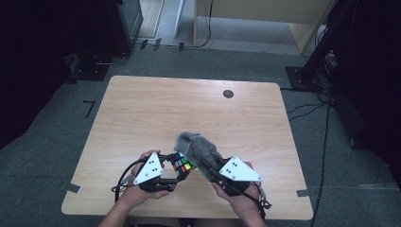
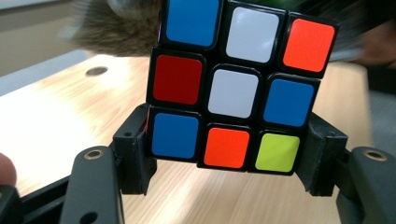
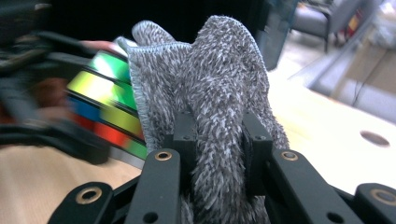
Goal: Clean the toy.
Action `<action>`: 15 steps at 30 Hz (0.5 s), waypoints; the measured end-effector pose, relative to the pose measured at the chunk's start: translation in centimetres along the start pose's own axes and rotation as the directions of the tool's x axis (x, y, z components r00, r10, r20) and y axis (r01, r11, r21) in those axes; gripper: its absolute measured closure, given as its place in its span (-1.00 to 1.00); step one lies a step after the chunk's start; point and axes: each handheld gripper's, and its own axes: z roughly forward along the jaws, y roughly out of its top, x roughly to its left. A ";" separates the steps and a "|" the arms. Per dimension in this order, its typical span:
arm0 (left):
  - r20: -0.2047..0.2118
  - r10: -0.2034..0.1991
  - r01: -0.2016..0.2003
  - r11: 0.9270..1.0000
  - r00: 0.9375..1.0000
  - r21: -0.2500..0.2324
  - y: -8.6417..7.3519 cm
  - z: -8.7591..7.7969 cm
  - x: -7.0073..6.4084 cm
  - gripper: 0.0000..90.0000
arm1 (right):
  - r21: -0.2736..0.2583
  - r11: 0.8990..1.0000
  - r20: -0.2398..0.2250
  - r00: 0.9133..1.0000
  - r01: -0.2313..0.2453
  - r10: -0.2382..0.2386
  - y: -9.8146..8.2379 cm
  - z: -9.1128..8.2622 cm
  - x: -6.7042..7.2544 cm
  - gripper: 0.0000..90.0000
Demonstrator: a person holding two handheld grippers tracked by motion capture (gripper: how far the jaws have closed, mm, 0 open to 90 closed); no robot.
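Note:
My left gripper is shut on a scrambled puzzle cube, held above the wooden table near its front edge. In the left gripper view the cube sits between both black jaws, which press its lower corners. My right gripper is shut on a fluffy grey cloth. The cloth lies against the cube's right side. In the right gripper view the cloth bulges up between the jaws, and the cube shows blurred just left of it, with the left gripper's dark body around it.
A small dark round spot marks the table's far right part. Beyond the table are grey carpet, cables on the right and dark equipment stands. Tape marks lie on the floor by the front corners.

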 end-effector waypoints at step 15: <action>0.120 -0.158 0.173 0.976 0.980 -0.132 0.0 -1.3 1.8 -0.25 | 0.017 0.994 -0.243 0.964 -0.111 0.112 -2.2 2.0 -0.7 0.64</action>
